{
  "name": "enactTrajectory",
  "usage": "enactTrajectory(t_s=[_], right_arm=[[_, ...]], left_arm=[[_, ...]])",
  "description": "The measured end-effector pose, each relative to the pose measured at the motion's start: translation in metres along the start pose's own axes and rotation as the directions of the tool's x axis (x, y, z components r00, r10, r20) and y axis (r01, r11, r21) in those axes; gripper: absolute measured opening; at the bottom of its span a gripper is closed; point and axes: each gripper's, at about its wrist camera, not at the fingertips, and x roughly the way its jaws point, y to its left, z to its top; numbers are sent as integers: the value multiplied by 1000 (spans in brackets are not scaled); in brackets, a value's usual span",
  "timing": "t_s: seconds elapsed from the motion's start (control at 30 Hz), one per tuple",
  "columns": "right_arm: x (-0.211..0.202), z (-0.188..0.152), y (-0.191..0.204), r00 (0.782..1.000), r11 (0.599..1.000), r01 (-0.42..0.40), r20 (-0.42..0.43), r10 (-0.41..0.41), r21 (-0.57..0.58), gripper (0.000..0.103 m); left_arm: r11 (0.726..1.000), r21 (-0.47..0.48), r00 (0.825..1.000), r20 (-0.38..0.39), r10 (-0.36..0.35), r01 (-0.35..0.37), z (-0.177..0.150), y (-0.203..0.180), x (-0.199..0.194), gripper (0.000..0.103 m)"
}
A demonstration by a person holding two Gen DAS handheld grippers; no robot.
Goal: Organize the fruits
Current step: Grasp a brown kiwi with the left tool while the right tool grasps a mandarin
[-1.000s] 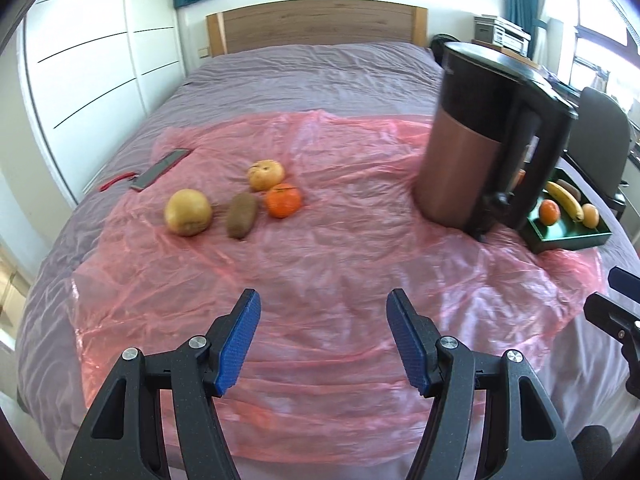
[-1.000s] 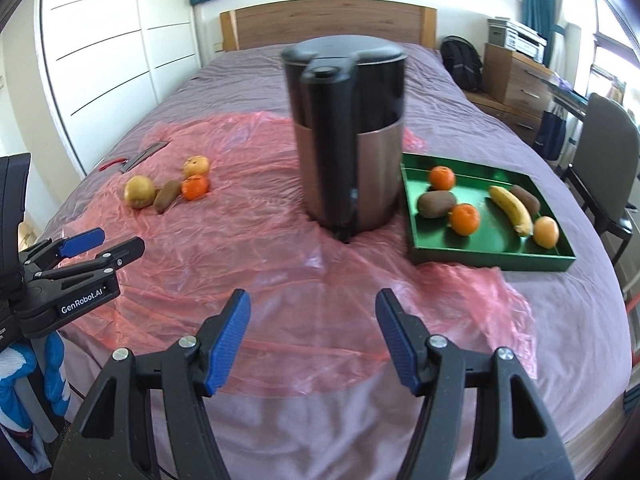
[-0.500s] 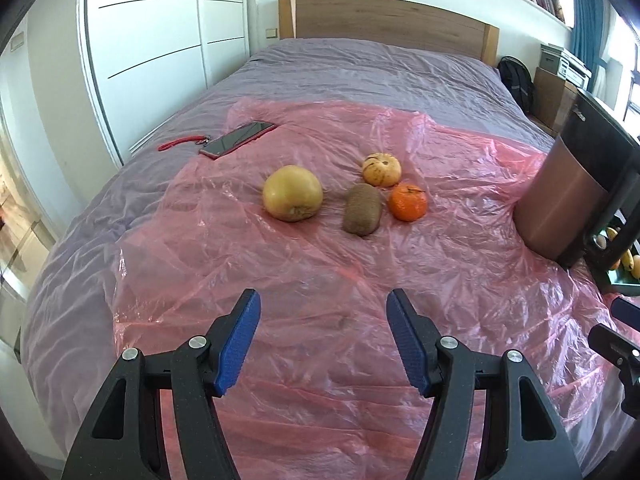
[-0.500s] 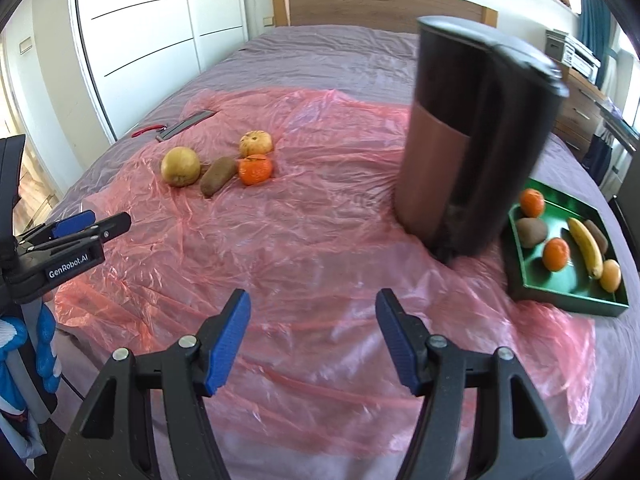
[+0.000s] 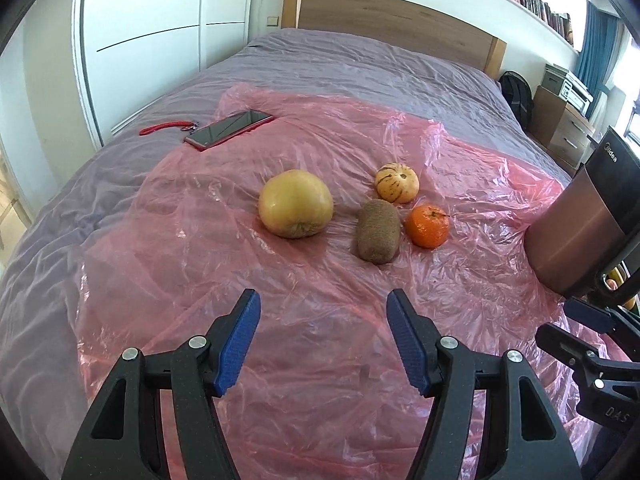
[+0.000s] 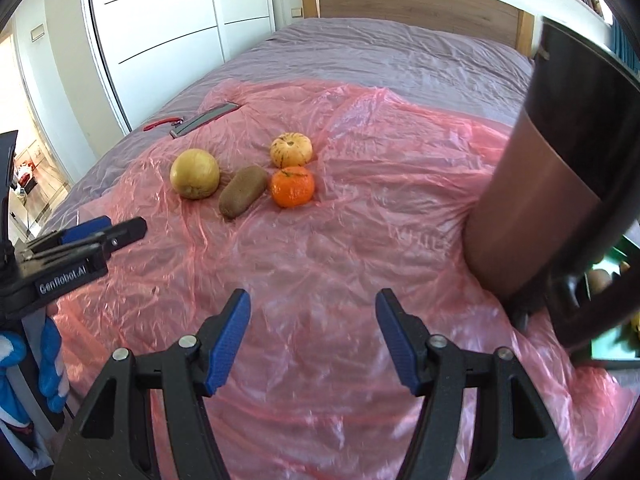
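Note:
Several fruits lie on a pink plastic sheet (image 5: 320,320) on the bed: a big yellow pomelo-like fruit (image 5: 295,209), a brown kiwi (image 5: 378,231), an orange tangerine (image 5: 427,221) and a small striped yellow fruit (image 5: 397,183). The right wrist view shows them too: yellow fruit (image 6: 195,173), kiwi (image 6: 243,191), tangerine (image 6: 292,186), striped fruit (image 6: 291,150). My left gripper (image 5: 323,338) is open and empty, short of the fruits. My right gripper (image 6: 312,334) is open and empty. A green tray (image 6: 612,350) is mostly hidden behind the appliance.
A tall copper and black appliance (image 5: 576,224) stands at the right, also in the right wrist view (image 6: 540,184). A red phone (image 5: 229,128) and a red strap (image 5: 168,127) lie at the far left. The left gripper shows in the right view (image 6: 80,240).
Both grippers have swung left and moved closer to the loose fruits, which look larger and more central. The appliance and green tray have slid toward the right edge.

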Motion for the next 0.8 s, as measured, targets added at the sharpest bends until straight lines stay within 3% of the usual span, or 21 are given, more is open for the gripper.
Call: enactTrajectory(t_s=[0.4,0.8], right_arm=[[51,40,-5,999,999,-37,20,37,-5,71],[92,64,-11,997,997,-79,25,79,8,71]], left_arm=[[994,69,996,-47,-76,79,26,-28,60,60],[991,91,993,-77,-90,97,35,-33,100,57]])
